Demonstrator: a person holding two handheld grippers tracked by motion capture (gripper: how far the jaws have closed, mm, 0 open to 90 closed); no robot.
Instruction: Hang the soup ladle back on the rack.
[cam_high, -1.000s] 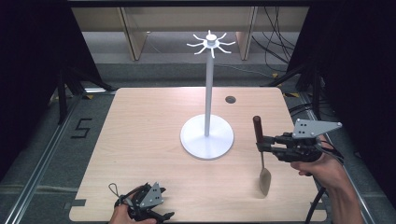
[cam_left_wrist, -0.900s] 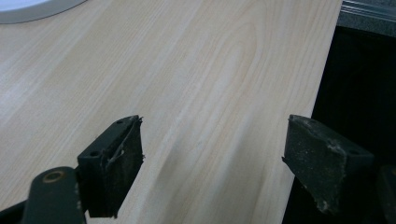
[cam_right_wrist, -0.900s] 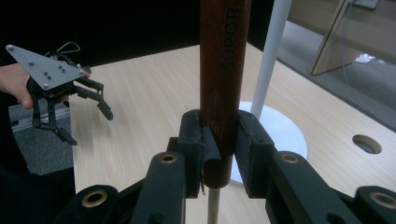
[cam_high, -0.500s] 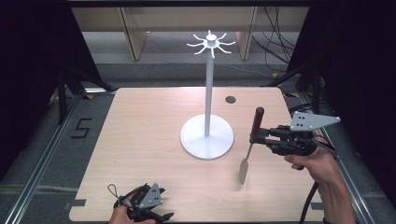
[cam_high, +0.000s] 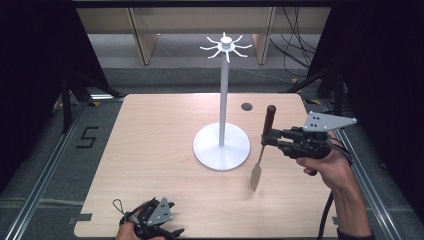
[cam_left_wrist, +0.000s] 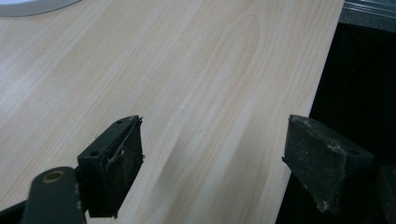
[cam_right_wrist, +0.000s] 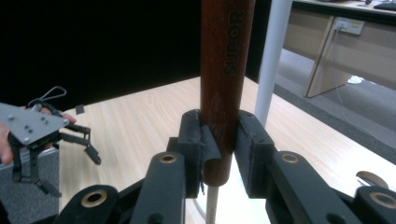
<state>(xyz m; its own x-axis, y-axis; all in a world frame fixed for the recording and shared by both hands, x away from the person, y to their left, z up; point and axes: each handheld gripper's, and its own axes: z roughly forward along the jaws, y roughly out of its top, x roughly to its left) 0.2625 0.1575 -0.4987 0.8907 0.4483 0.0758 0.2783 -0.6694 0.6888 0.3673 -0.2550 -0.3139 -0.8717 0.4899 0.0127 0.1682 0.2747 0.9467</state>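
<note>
A utensil with a dark brown wooden handle (cam_high: 270, 118) and a metal blade (cam_high: 256, 176) hangs upright, handle up, its blade just above the table. My right gripper (cam_high: 265, 140) is shut on the lower part of the handle (cam_right_wrist: 226, 70), right of the white stand's round base (cam_high: 221, 147). The stand's thin pole (cam_high: 223, 95) carries a ring of hooks (cam_high: 226, 46) at the top; the pole (cam_right_wrist: 273, 56) rises just behind the held handle. My left gripper (cam_high: 172, 219) rests at the table's near edge, jaws wide open over bare wood (cam_left_wrist: 212, 140); the left gripper (cam_right_wrist: 37, 135) is held in a hand.
The light wooden table (cam_high: 150, 150) has a small dark round hole (cam_high: 246, 106) behind the stand. Dark floor and metal rails run along both sides, and wooden furniture legs stand beyond the far edge.
My right gripper has carried the utensil left toward the stand and slightly up; the blade came off the table. The left gripper has stayed put.
</note>
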